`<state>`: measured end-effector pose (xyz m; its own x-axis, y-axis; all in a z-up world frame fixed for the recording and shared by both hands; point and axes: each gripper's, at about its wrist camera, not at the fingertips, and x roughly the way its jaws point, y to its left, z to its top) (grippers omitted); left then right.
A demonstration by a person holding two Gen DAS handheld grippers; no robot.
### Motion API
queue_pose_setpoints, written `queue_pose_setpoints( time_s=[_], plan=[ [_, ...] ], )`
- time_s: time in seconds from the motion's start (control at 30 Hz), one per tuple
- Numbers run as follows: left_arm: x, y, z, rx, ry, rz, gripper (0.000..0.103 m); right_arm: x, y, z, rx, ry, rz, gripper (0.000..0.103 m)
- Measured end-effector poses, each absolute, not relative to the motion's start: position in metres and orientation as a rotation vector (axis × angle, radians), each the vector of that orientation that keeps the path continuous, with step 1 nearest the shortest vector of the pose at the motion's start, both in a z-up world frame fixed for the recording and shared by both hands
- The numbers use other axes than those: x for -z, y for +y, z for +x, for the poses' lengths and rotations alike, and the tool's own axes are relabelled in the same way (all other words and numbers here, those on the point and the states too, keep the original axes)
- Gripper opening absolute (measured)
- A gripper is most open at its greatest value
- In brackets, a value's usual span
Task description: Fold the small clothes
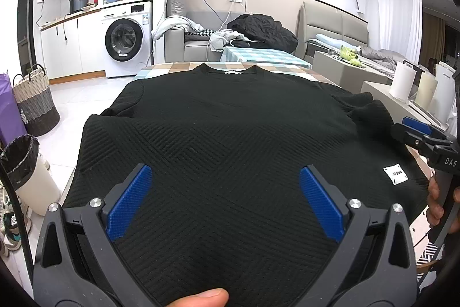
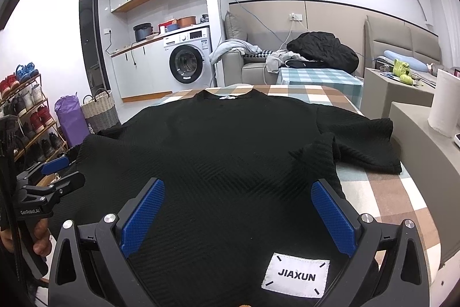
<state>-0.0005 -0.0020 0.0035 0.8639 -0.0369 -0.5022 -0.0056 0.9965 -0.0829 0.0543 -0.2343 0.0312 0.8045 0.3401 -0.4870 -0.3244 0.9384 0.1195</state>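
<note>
A black textured short-sleeved top (image 1: 224, 128) lies flat on the checked tablecloth (image 2: 382, 192), collar at the far end, hem toward me. A white "JIAXUN" label (image 2: 296, 275) sits near the hem on the right. My left gripper (image 1: 225, 192) hovers open over the hem's left half, blue pads wide apart, nothing between them. My right gripper (image 2: 238, 205) is open over the hem's right part, just behind the label. The top's right sleeve (image 2: 362, 143) lies crumpled and folded on itself. Each gripper shows at the edge of the other's view: the right gripper (image 1: 417, 131) and the left gripper (image 2: 54, 169).
Table edges drop off on the left (image 1: 69, 183) and right (image 2: 414, 186). A bin (image 1: 26, 171) and woven basket (image 1: 34, 102) stand on the floor to the left. A grey counter with paper rolls (image 2: 442, 102) lies to the right. A second checked table (image 2: 316, 79) and sofa lie beyond.
</note>
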Motion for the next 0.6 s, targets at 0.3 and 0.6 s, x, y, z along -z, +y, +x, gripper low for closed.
queue_pose_setpoints(
  time_s=[0.3, 0.6],
  plan=[
    [-0.0040, -0.0037, -0.0009, 0.016, 0.526, -0.080, 0.102, -0.0307, -0.2363, 0.0516, -0.353, 0.520, 0.030, 0.103],
    [-0.0045, -0.0055, -0.0016, 0.017, 0.525, -0.078, 0.102, -0.0300, -0.2355, 0.0491, -0.352, 0.521, 0.029, 0.103]
  ],
)
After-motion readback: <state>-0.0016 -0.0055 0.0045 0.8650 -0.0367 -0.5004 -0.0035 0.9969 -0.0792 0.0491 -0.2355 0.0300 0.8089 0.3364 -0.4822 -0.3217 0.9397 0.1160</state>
